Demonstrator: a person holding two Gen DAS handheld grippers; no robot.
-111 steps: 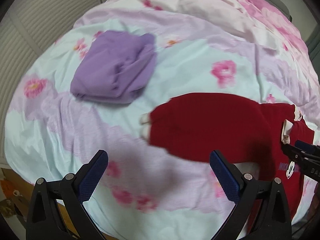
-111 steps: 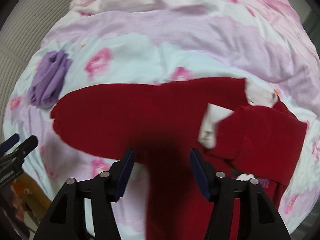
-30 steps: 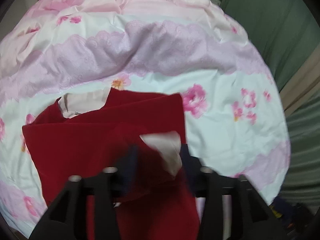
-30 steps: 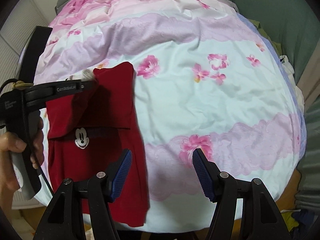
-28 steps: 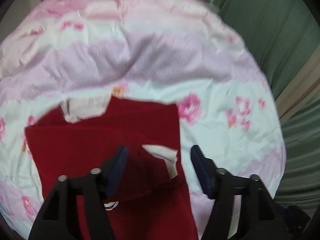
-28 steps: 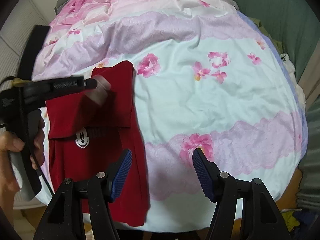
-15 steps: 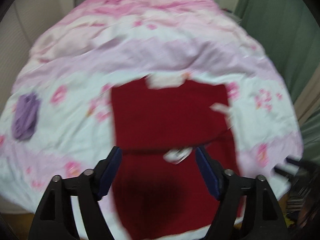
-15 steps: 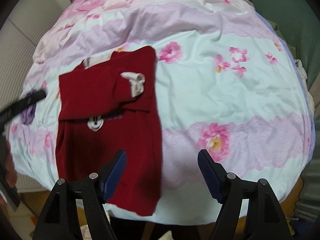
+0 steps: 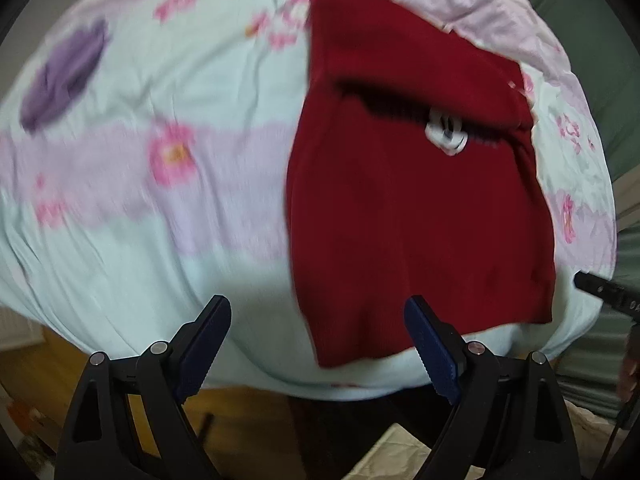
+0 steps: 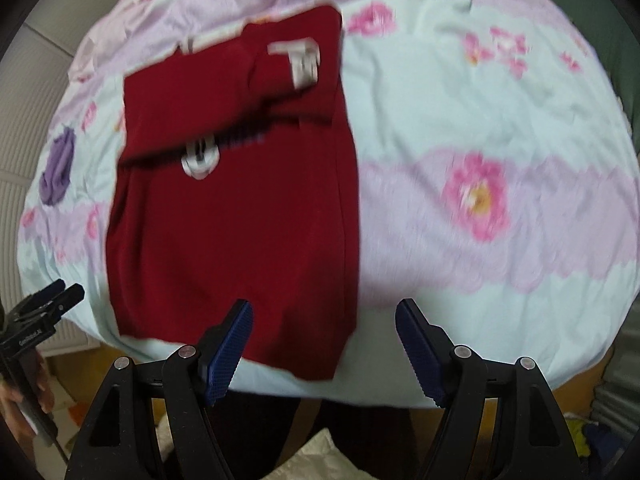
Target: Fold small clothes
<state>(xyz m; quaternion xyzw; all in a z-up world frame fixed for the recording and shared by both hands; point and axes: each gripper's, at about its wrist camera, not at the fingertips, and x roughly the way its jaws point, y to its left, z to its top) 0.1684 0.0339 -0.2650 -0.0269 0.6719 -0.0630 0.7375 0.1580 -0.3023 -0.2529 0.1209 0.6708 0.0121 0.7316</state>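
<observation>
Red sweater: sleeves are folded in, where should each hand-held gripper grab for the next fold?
Probably the bottom hem of the red sweater, which lies flat near the bed's near edge. Left hand-held gripper on the hem's left corner, right hand-held gripper on its right corner, both coming in low from the bed edge. Both are open and clear of the cloth.

Both tools look alike: the left gripper [image 9: 316, 336] and right gripper [image 10: 324, 338] have glossy black plastic arms with triangular cut-outs, round silver screws [image 9: 159, 347] at the joints, and ridged dark-blue pads [image 10: 230, 354]. White lettering marks the left one's side, held in a bare hand [image 10: 16, 398].
</observation>
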